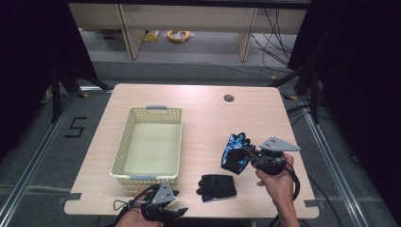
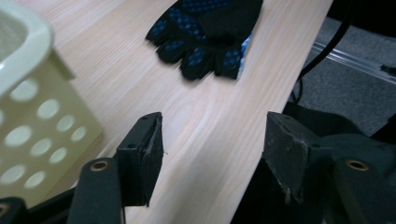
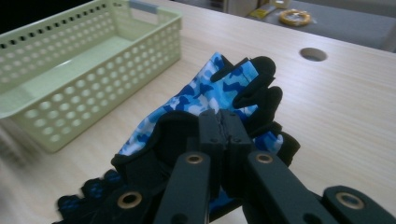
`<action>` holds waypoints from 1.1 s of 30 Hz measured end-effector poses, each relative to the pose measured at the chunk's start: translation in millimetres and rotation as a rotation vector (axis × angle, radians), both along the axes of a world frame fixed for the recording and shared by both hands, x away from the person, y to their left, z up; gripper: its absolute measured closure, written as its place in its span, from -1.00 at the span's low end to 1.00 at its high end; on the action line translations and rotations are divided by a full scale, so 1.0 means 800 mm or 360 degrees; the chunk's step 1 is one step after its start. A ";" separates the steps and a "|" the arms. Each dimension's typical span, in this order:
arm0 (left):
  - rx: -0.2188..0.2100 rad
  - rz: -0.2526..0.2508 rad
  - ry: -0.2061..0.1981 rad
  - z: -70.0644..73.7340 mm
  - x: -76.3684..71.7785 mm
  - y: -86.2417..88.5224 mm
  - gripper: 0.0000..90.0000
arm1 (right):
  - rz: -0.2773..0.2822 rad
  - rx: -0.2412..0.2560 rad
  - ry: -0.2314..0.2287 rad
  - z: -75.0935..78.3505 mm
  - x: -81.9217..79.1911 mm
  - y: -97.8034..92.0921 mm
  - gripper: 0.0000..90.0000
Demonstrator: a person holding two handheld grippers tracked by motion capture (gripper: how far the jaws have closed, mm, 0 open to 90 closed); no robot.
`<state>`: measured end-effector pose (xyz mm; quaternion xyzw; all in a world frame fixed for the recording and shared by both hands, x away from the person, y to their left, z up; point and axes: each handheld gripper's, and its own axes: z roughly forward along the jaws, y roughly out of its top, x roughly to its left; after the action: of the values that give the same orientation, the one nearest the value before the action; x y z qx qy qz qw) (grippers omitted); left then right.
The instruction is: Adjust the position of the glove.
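Observation:
A blue camouflage glove (image 1: 234, 151) (image 3: 205, 100) with black fingertips is pinched by my right gripper (image 1: 247, 152) (image 3: 225, 123), which is shut on it and lifts its wrist end off the table at the right. A second glove, black with blue dots (image 1: 216, 187) (image 2: 205, 32), lies flat near the front edge. My left gripper (image 1: 176, 206) (image 2: 212, 140) hovers open at the front edge, left of that black glove, with nothing between its jaws. A pale yellow perforated basket (image 1: 124, 146) (image 2: 32, 121) (image 3: 70, 98) stands empty at the left.
A round cable hole (image 1: 229, 98) (image 3: 313, 54) sits near the table's far edge. Black cables (image 1: 293, 118) run down beside the right side. Beyond the table are desk legs and a yellow cable coil (image 1: 178, 35) on the floor.

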<state>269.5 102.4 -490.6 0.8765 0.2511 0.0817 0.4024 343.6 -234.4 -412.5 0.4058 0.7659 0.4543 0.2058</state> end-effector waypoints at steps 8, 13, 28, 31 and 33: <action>-0.0081 -0.0042 -0.0046 0.018 0.004 -0.034 -0.18 | 0.0158 -0.0012 0.0061 -0.013 -0.031 0.022 0.99; -0.0092 -0.0037 -0.0066 0.024 0.017 -0.043 -0.16 | 0.0245 -0.0016 0.0111 -0.027 -0.041 0.031 0.99; -0.0040 -0.0061 -0.0176 0.050 0.035 -0.069 -0.17 | 0.0381 -0.0042 0.0176 -0.047 -0.059 0.046 0.99; -0.0023 -0.0066 -0.0153 0.046 0.038 -0.078 -0.19 | 0.0381 -0.0033 0.0176 -0.049 -0.061 0.046 0.99; 0.0006 -0.0069 -0.0127 0.043 0.039 -0.081 -0.18 | 0.0392 -0.0025 0.0163 -0.049 -0.061 0.046 0.99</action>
<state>300.3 37.7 -456.1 0.8786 0.2155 0.1084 0.4121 294.5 -197.8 -451.4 0.3298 0.8230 0.4487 0.1122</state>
